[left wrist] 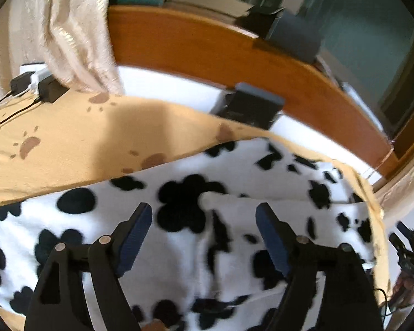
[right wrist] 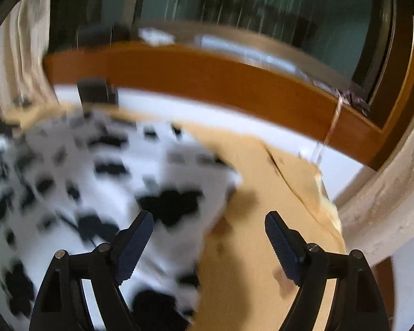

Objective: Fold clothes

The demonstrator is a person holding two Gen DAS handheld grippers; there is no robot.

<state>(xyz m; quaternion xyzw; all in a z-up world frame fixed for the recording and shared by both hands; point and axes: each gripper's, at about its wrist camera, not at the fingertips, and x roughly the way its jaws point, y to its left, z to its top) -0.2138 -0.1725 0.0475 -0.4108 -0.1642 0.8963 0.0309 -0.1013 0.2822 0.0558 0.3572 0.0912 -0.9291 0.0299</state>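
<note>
A soft, fleecy white garment with black cow-like blotches (left wrist: 179,220) lies spread over a tan blanket printed with brown paw marks (left wrist: 77,138), which covers a bed with a white sheet (left wrist: 174,88) and a curved orange-brown wooden headboard (left wrist: 207,52). The fleece looks plush and rumpled, with one thick flap folded over itself near the middle of the left wrist view. The left gripper (left wrist: 204,220), black with ribbed dark-blue pads, hangs above this garment with its fingers spread wide and nothing between them; the folded flap sits just ahead of and between the fingertips. The right gripper (right wrist: 209,227), of the same build, is likewise spread apart and empty; it hovers over the garment's right edge, so its left finger is over spotted fleece (right wrist: 96,193) and its right finger over bare tan blanket (right wrist: 262,182). That view is blurred. A dark boxy object (left wrist: 248,107) rests on the bed near the headboard, black plug adapters with cables (left wrist: 38,85) lie at the far left, and a cream textured curtain (left wrist: 69,27) hangs beside them
</note>
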